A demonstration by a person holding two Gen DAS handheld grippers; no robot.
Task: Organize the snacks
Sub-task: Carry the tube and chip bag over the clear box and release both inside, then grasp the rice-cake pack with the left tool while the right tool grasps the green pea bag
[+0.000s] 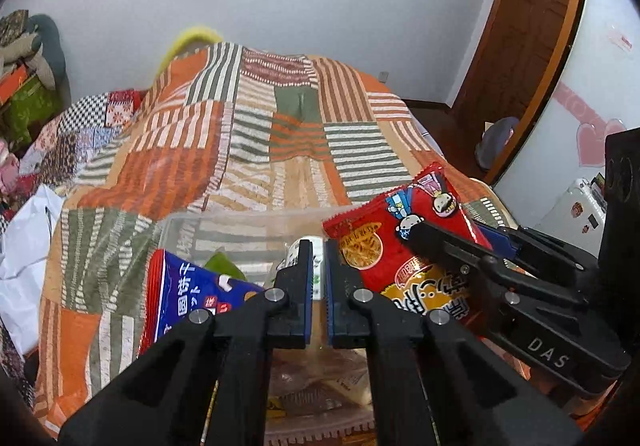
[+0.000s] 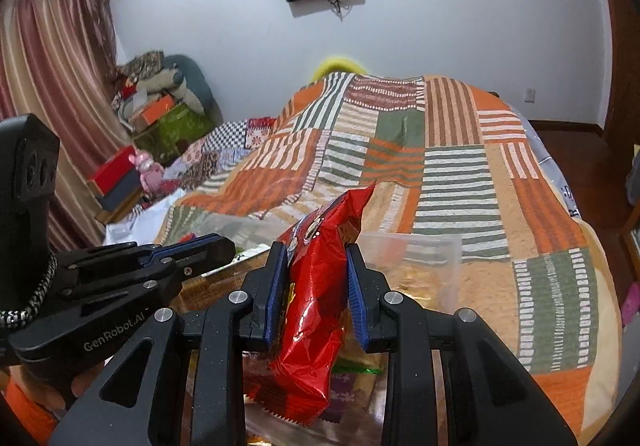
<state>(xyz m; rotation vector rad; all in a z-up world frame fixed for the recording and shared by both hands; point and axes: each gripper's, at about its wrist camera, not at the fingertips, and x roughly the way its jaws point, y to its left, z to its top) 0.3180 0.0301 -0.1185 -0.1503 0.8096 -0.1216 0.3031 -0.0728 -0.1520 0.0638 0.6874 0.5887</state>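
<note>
Snack sorting hinges here on the glossy red foil snack packet [image 2: 316, 310], which the right gripper [image 2: 316, 286] pinches between its blue-padded fingers [image 2: 275, 286], jaws pressed onto the packet's middle so its long axis runs upright, crimped top corner tilting away toward the bed and the serrated bottom edge hanging below the jaws. Seen from the left wrist view, the same red foil snack packet [image 1: 404, 246] hangs at the right edge of a clear, shallow plastic storage tub [image 1: 240, 220] that rests on the orange, green and white striped patchwork blanket [image 1: 256, 138]. The right hand is therefore the one placed to lower it; the drop looks to lie down and slightly leftward, into the tub. The left gripper [image 1: 319, 278] hovers over the tub's middle with jaws nearly together, a thin gap between the pads and nothing clearly held. Inside the tub stand a blue and white printed snack bag [image 1: 188, 294] at the left, a small white and green packet [image 1: 316, 266] behind the left fingertips, and pale wrapped packets [image 1: 320, 386] lying flat beneath.
</note>
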